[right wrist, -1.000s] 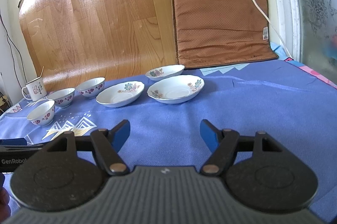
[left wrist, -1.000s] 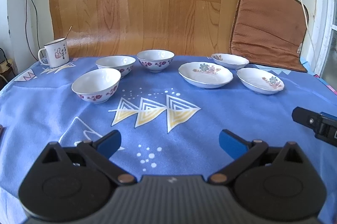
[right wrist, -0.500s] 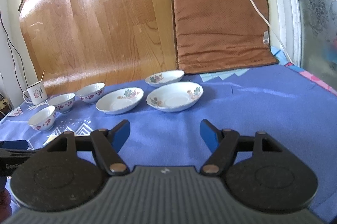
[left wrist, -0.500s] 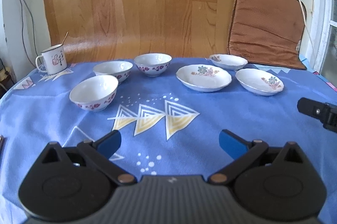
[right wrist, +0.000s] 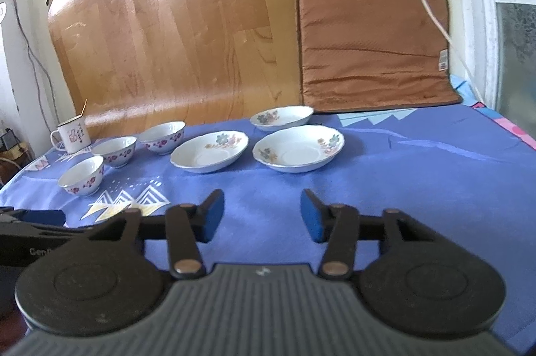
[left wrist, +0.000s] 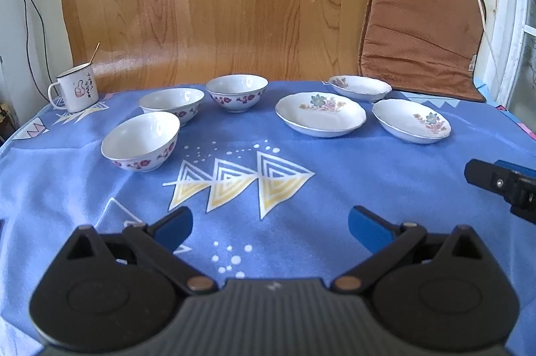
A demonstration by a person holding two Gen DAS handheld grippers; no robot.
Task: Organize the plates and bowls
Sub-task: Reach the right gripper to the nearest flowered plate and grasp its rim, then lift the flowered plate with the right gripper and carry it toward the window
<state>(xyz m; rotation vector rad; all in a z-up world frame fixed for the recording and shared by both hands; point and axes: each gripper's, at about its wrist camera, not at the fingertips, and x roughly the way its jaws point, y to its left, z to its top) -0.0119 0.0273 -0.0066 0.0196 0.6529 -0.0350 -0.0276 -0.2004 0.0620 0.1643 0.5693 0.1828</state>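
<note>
Closing right claw (right wrist: 261, 215) empty; left view shows only its tip (left wrist: 482, 176)

Three white floral bowls (left wrist: 171, 103) stand upright left of three shallow floral plates (left wrist: 320, 114), none stacked

Bright daylight from the window side at right, soft shadows under bowls and plates. Glare streaks on the glossy wood-grain sheet (right wrist: 187, 31). Strong fisheye bending, dark vignette in corners. Right view slightly soft; tool bodies in foreground underexposed.
</note>
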